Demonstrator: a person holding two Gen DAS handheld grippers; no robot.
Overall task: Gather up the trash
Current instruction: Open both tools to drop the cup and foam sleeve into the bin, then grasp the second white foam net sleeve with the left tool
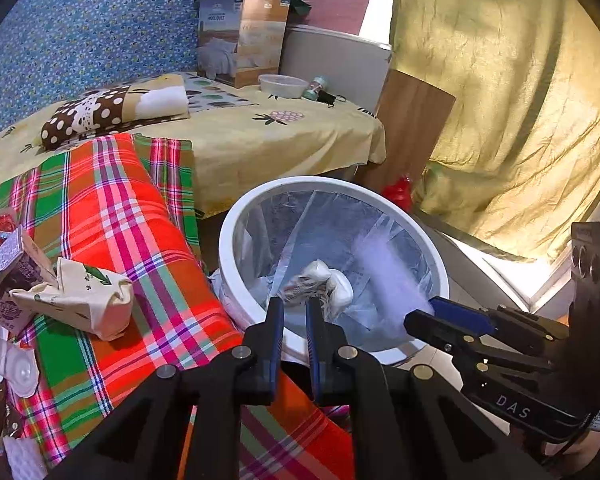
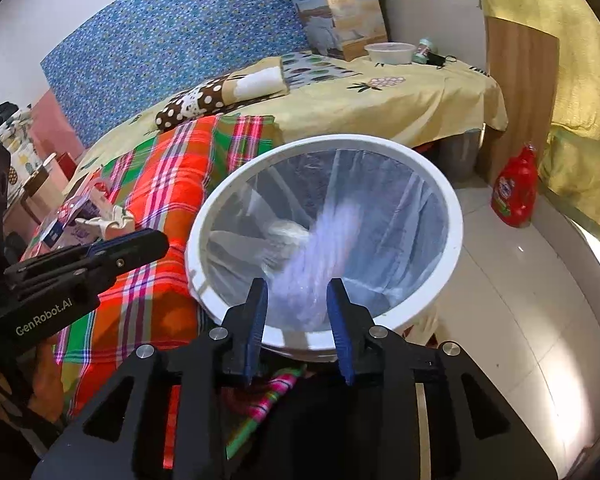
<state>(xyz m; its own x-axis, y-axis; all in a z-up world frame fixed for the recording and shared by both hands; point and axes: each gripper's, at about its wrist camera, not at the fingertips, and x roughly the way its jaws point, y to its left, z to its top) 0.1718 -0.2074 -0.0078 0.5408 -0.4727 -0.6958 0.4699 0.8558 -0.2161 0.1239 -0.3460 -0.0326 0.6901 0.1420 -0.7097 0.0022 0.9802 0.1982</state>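
Right tongs [image 2: 300,312] parted above white bin [image 2: 456,216], a blurred pale piece falling in
Left tongs [image 1: 294,320] nearly closed, empty; best hold over the liner until it lands

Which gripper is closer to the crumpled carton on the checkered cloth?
Left. The left gripper hangs at the bin's cloth-side rim, beside the crumpled carton. The right gripper is over the bin's mouth, farther from it.

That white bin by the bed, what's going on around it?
A person holds two claws over the lined white bin. The right claw is open, and a pale blurred piece is dropping into the bin, where crumpled trash already lies. The left claw is shut and empty. Crushed cartons wait on the plaid cloth.
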